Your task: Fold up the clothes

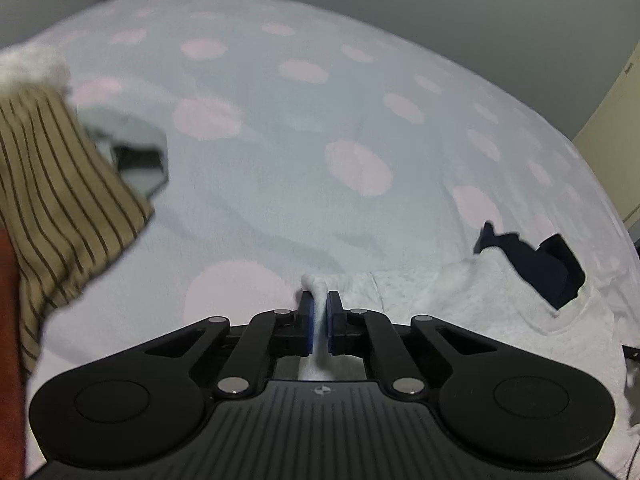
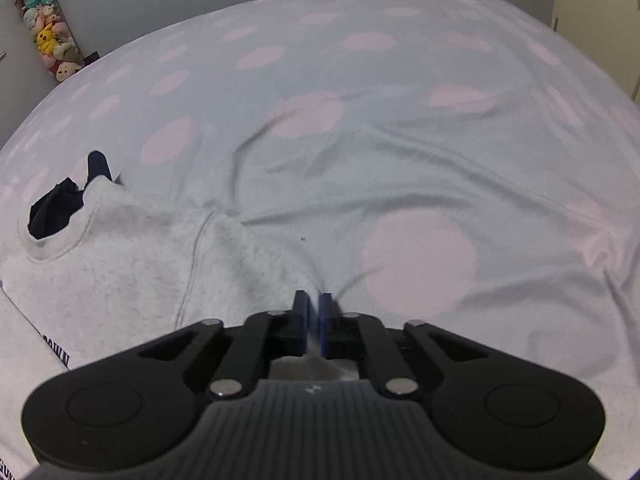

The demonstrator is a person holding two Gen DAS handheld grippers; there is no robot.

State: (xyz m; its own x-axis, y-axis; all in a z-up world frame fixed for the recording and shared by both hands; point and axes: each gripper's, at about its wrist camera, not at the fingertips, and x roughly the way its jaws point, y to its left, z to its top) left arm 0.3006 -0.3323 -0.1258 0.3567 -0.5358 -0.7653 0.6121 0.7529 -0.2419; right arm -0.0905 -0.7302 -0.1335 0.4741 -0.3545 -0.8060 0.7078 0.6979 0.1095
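A light grey sweatshirt [image 1: 472, 300] with a dark navy neck lining [image 1: 536, 264] lies on the bed. My left gripper [image 1: 319, 304] is shut on a fold of its grey fabric, which sticks up between the blue pads. In the right wrist view the same sweatshirt [image 2: 132, 264] spreads to the left, its navy lining [image 2: 56, 208] at the far left. My right gripper [image 2: 314, 304] is shut at the sweatshirt's right edge, pinching grey fabric; the sheet puckers just beyond the tips.
The bed has a pale blue sheet with pink dots [image 1: 304, 152]. A tan striped garment [image 1: 60, 208] and a folded grey item [image 1: 136, 152] lie at the left. A tall tube of plush toys [image 2: 48, 32] stands by the wall. A cream cupboard [image 1: 616, 128] is at the right.
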